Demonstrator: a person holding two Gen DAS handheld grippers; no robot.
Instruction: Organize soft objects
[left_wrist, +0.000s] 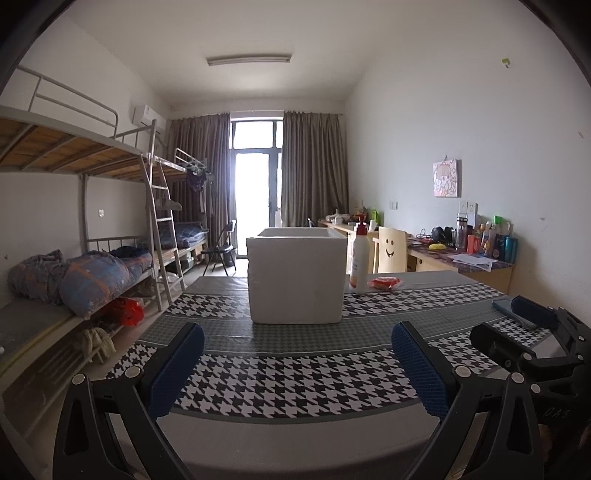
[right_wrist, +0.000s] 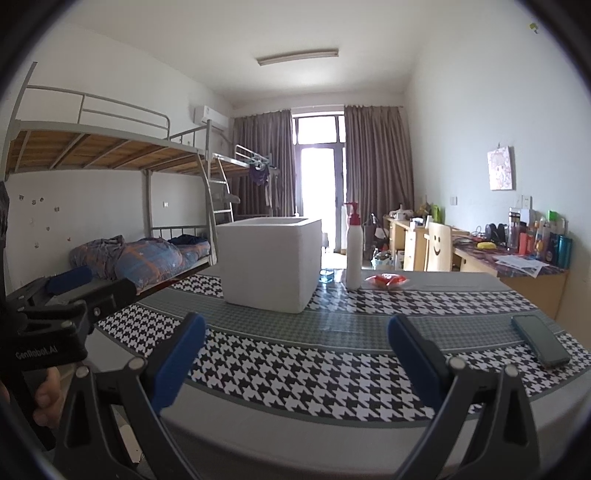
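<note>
A white foam box (left_wrist: 297, 275) (right_wrist: 267, 264) stands open-topped on the houndstooth table (left_wrist: 295, 376) (right_wrist: 325, 376). Right of it are a white pump bottle with a red cap (left_wrist: 359, 258) (right_wrist: 353, 247) and a flat red packet (left_wrist: 384, 283) (right_wrist: 387, 280). My left gripper (left_wrist: 295, 354) hovers open over the near table edge, nothing between its blue pads (left_wrist: 173, 369). My right gripper (right_wrist: 295, 347) is open too and empty. Each view catches the other gripper at its side, the right one (left_wrist: 532, 332) and the left one (right_wrist: 74, 291).
A dark phone (right_wrist: 541, 339) (left_wrist: 511, 310) lies at the table's right. Bunk beds with bedding (left_wrist: 85, 280) line the left wall. A desk with bottles (left_wrist: 491, 240) and a smiley-face chair (left_wrist: 391, 251) stand along the right wall. A hand (right_wrist: 44, 395) holds the left gripper.
</note>
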